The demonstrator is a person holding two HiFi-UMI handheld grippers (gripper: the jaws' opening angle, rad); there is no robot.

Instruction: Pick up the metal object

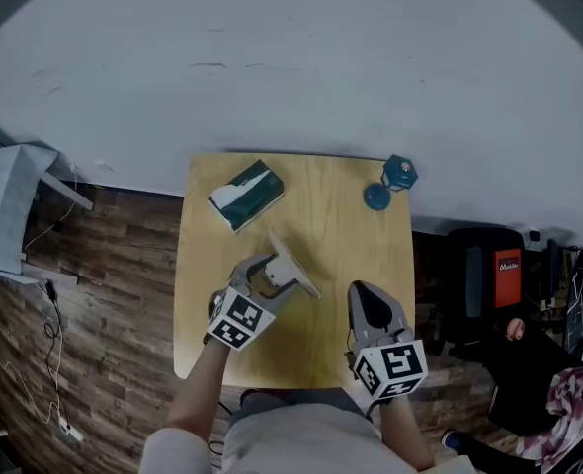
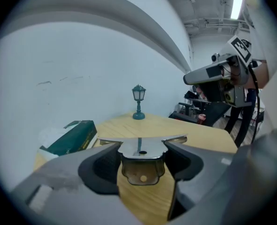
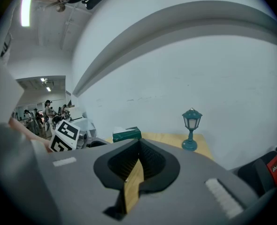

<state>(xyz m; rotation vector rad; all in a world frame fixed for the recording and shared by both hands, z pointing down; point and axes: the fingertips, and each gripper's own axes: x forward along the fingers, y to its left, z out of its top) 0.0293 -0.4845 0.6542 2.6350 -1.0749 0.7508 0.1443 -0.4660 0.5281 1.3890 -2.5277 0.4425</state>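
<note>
Left gripper is clamped on the metal object (pads on both edges), apparently just clear of the table. Right gripper has its jaws together, empty. Step: lift. Next: raise steadily with a firm clamp.

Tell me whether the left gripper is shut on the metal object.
Shut: left gripper jaws press both sides of the metal object.

Overhead, steeply down on the whole table. Low and close, from left gripper and right gripper at near edge toward far edge, sharing the far-right-corner lamp.
</note>
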